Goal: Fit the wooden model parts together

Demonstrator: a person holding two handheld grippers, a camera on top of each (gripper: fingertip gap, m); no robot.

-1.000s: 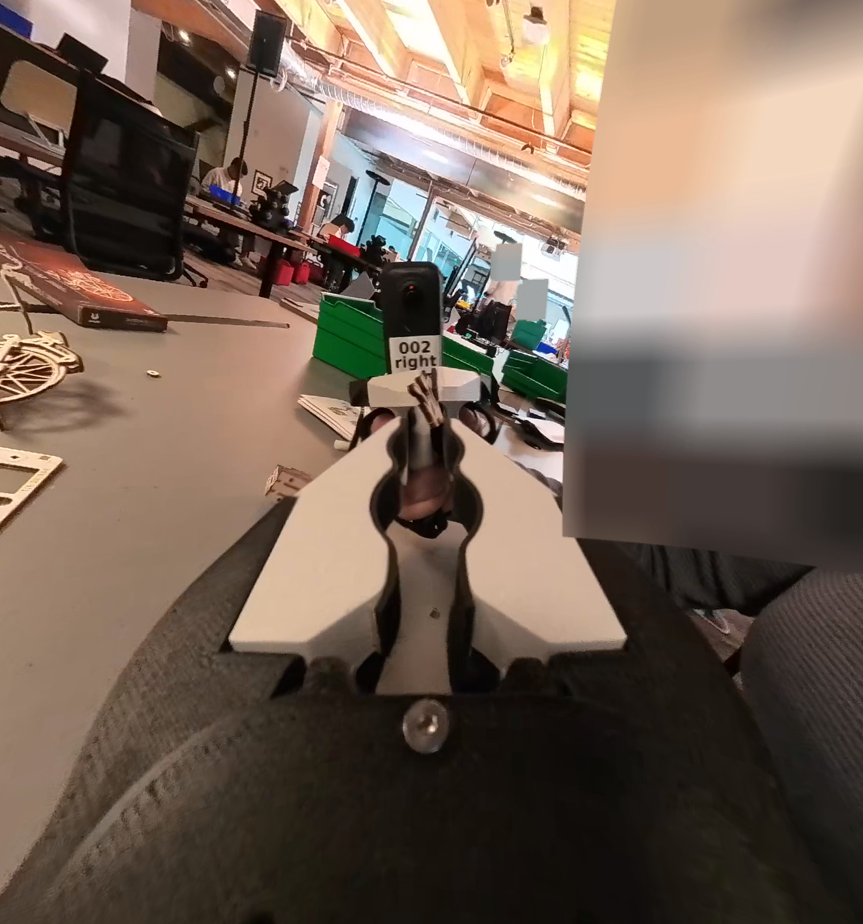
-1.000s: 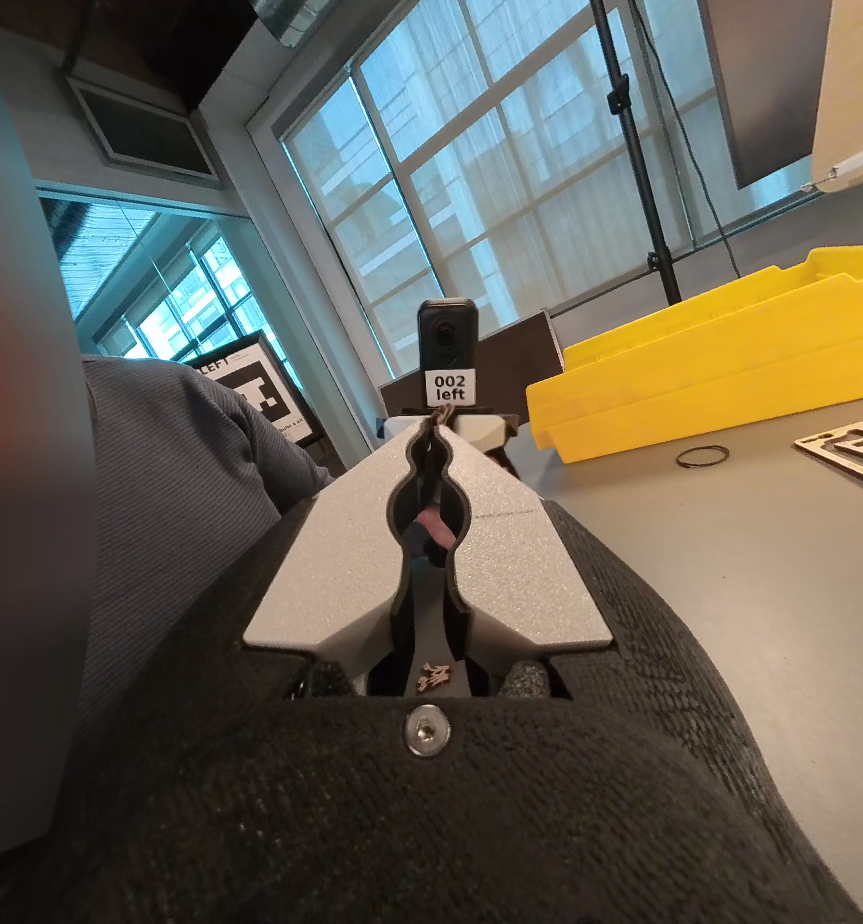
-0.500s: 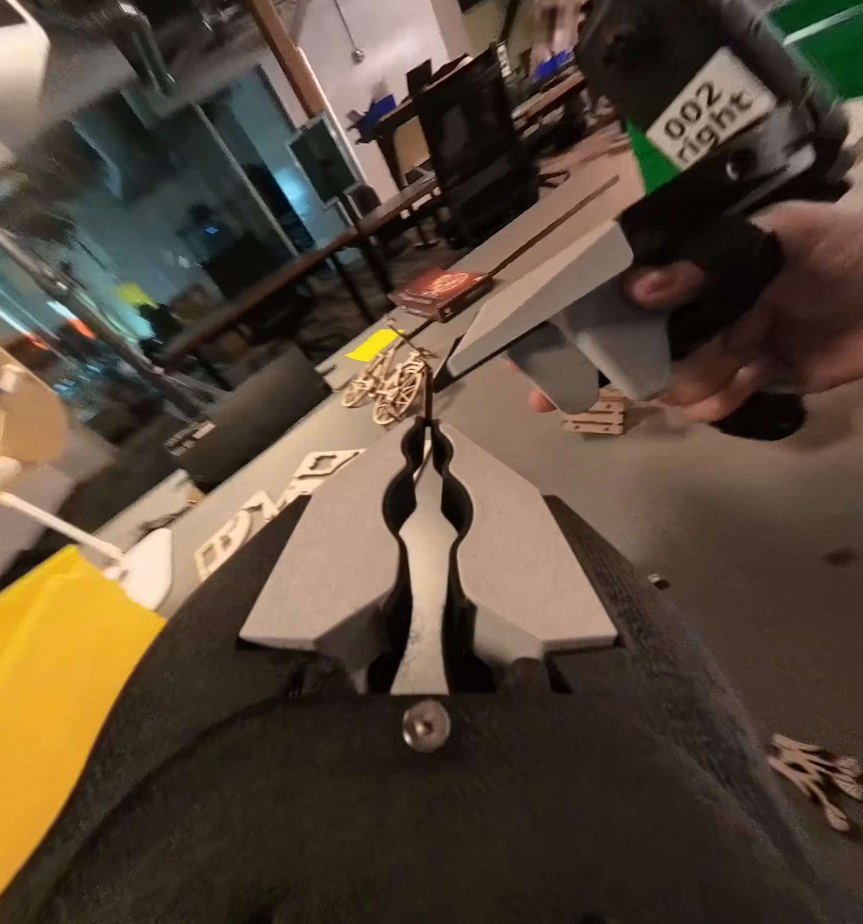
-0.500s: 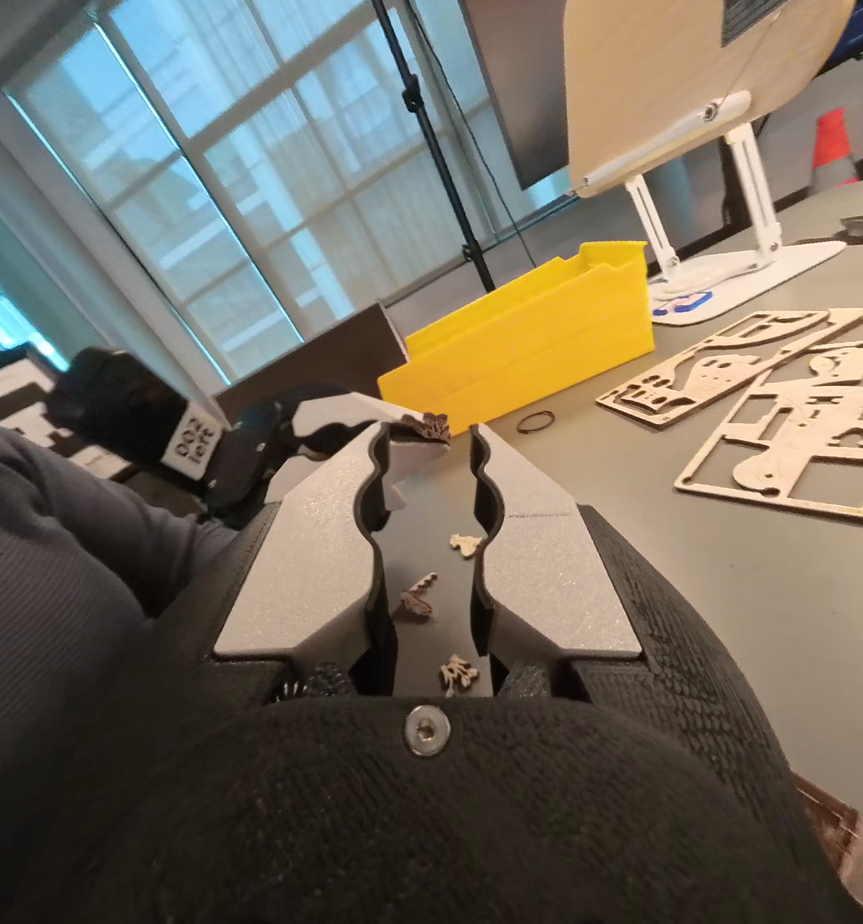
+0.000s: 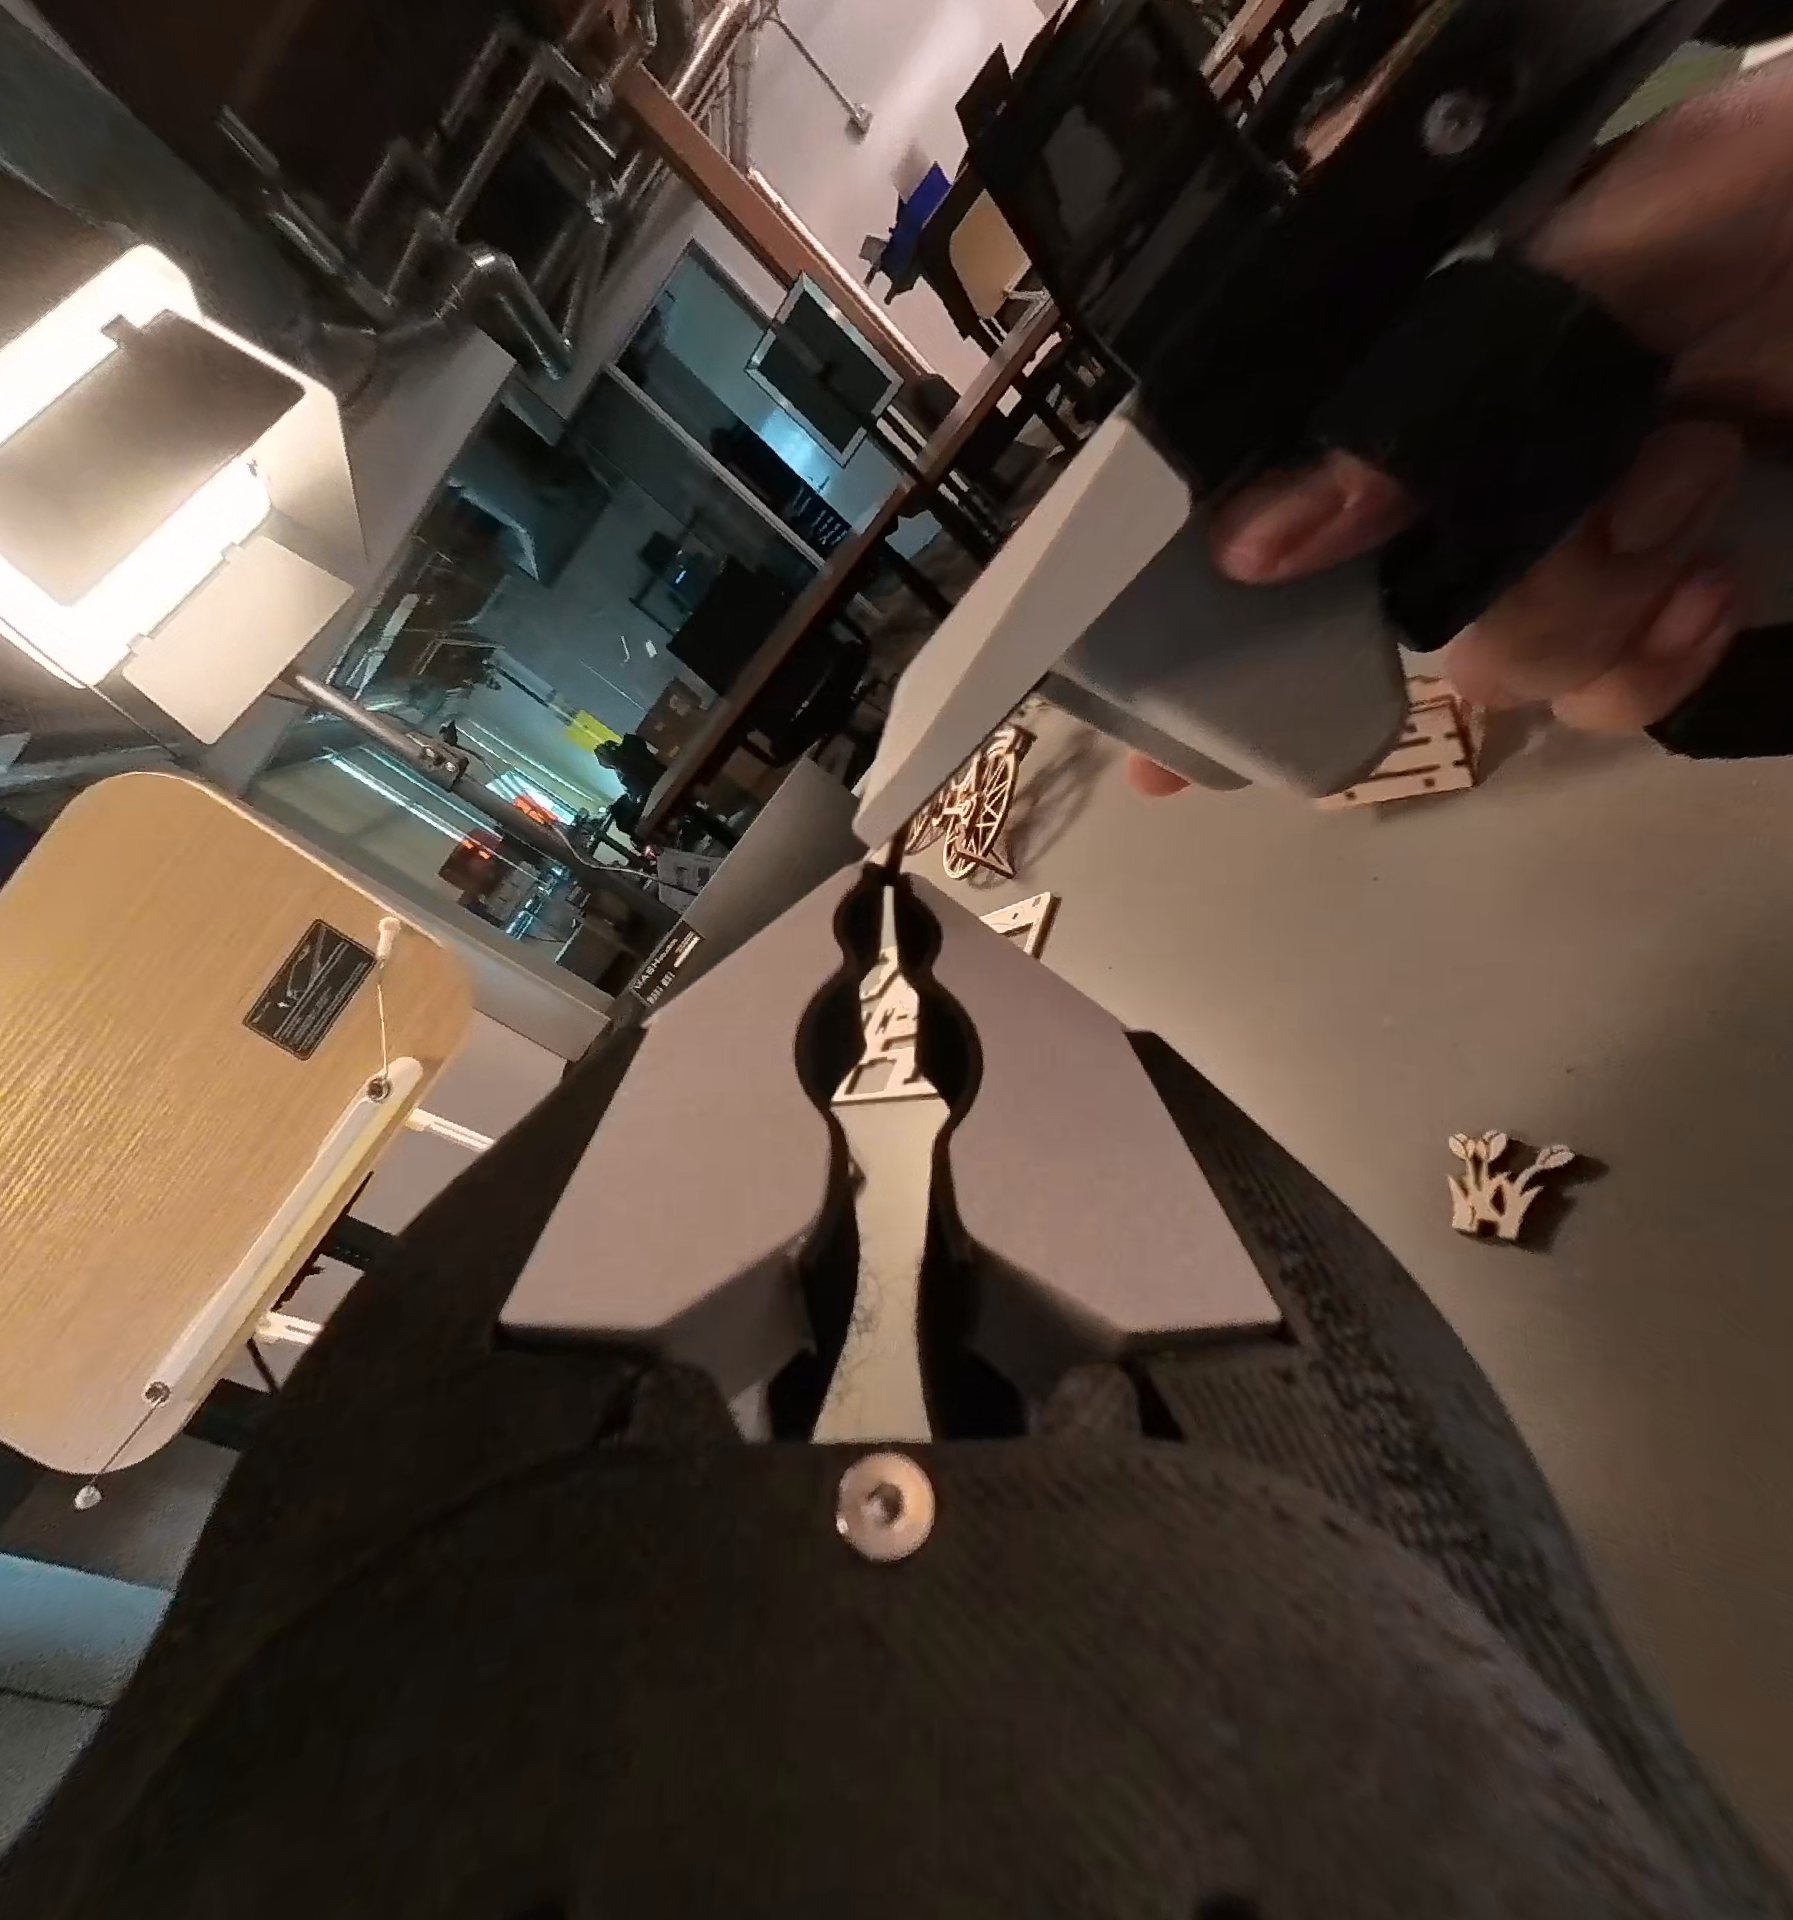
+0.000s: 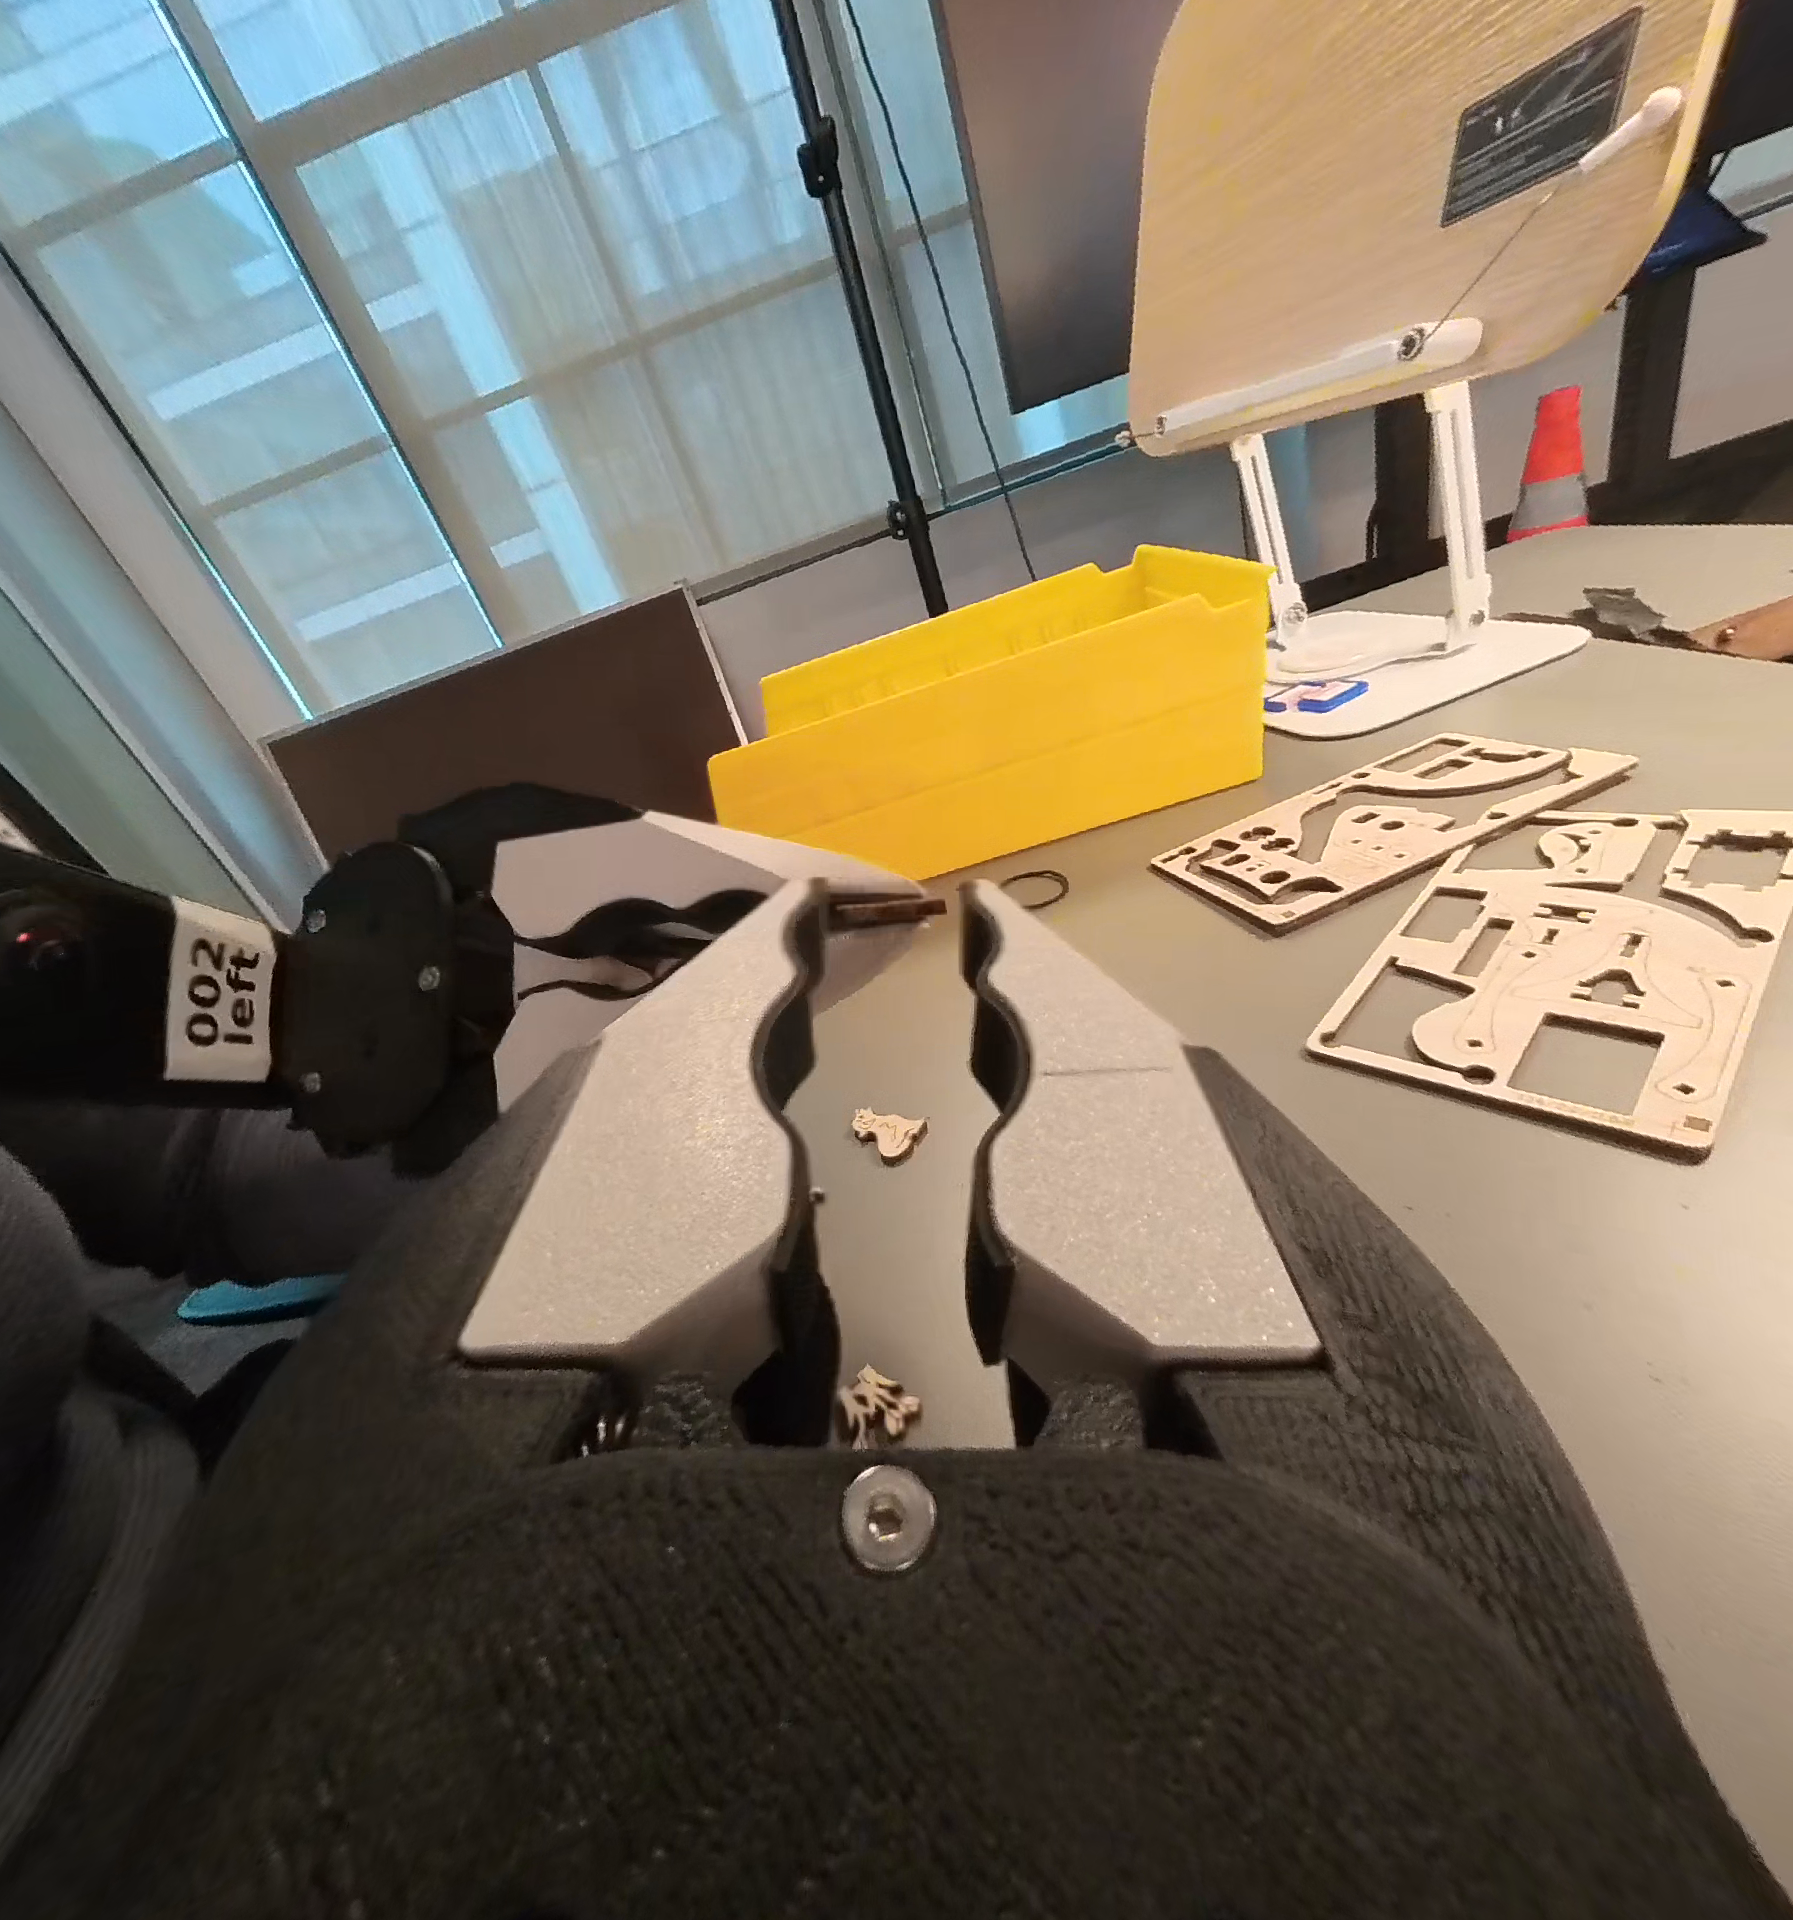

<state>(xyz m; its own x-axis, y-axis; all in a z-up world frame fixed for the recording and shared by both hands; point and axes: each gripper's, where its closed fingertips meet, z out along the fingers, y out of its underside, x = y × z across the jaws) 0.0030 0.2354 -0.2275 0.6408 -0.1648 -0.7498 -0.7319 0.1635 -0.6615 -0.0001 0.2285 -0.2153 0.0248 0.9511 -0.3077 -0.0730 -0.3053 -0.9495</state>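
**Wooden model assembly: holdings at the joining step**

Left gripper [image 5: 887,883]: grey two-finger claw, closed to a narrow slit at the tips on a small dark flat wooden part [image 6: 887,910], seen edge-on. In the right wrist view the part juts from the claw's tip with its long axis roughly level, pointing across into the gap of the other claw.

Right gripper [image 6: 887,914]: grey two-finger claw, standing clearly apart and holding nothing; the part's free end lies between its tips, and whether it touches either finger cannot be told.

Loose stock on the grey table [image 6: 1494,1299]: small pale cat-shaped cut-out [image 6: 889,1129]; small pale plant-shaped cut-out [image 5: 1505,1184]; two pale laser-cut plywood sheets [image 6: 1557,956], many pieces already punched out; a finished-looking wooden bicycle model [image 5: 975,810].

Progress, as judged: early to middling. One part is in hand and presented; no joint between it and a mate is visible. The small cut-outs remain unfitted.
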